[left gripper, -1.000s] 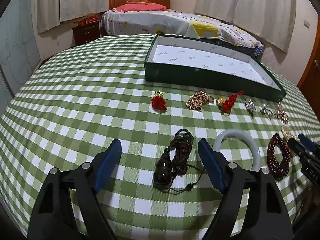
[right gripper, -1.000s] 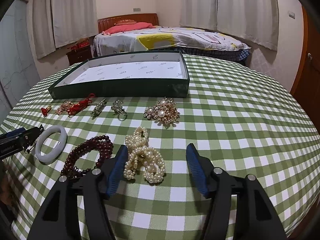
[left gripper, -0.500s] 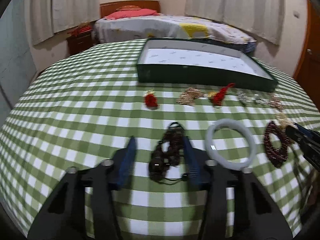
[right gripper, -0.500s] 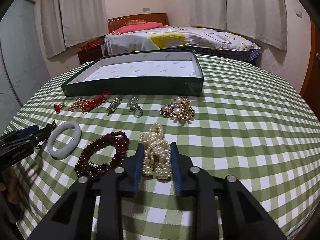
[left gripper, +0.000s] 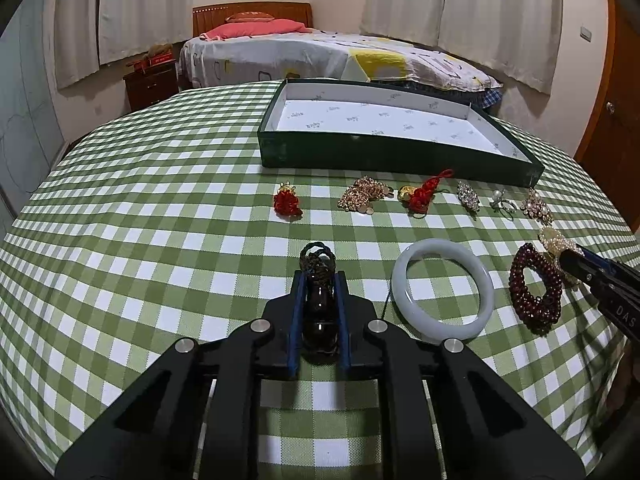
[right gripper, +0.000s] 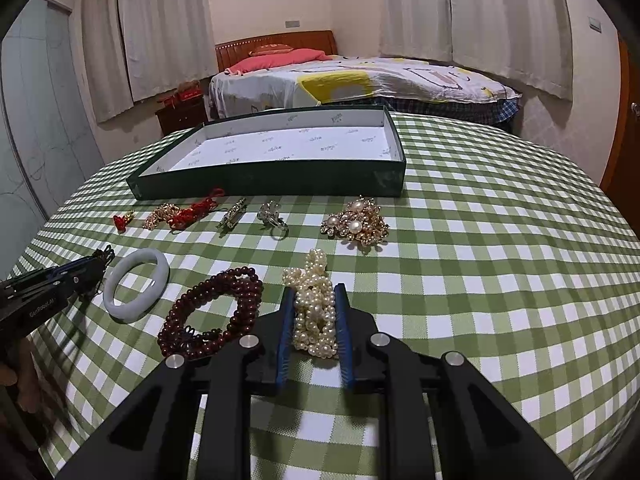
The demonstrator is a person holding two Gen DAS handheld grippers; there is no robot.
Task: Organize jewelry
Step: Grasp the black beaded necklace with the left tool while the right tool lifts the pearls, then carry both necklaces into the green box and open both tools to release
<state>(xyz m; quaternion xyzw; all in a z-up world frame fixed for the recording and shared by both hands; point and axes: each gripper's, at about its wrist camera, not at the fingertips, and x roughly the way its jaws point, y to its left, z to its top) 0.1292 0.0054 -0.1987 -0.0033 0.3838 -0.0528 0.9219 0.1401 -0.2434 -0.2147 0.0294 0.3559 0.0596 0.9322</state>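
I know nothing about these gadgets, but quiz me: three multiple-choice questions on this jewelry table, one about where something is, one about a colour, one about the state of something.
1. Where does the white bangle lie?
A. inside the box
B. on the tablecloth between the dark gourd pendant and the dark red bead bracelet
C. on the bed

2. What colour are the outer walls of the box?
A. dark green
B. red
C. yellow

3. What is the right gripper doing?
A. standing wide open over bare cloth
B. closed on the pearl strand
C. closed on a ring

Answers: 1 B, the left view shows the bangle flat on the checks with the pendant to one side and the red beads to the other. 2 A, both views show dark green sides around a white lining. 3 B, its blue pads press the pearls from both sides.
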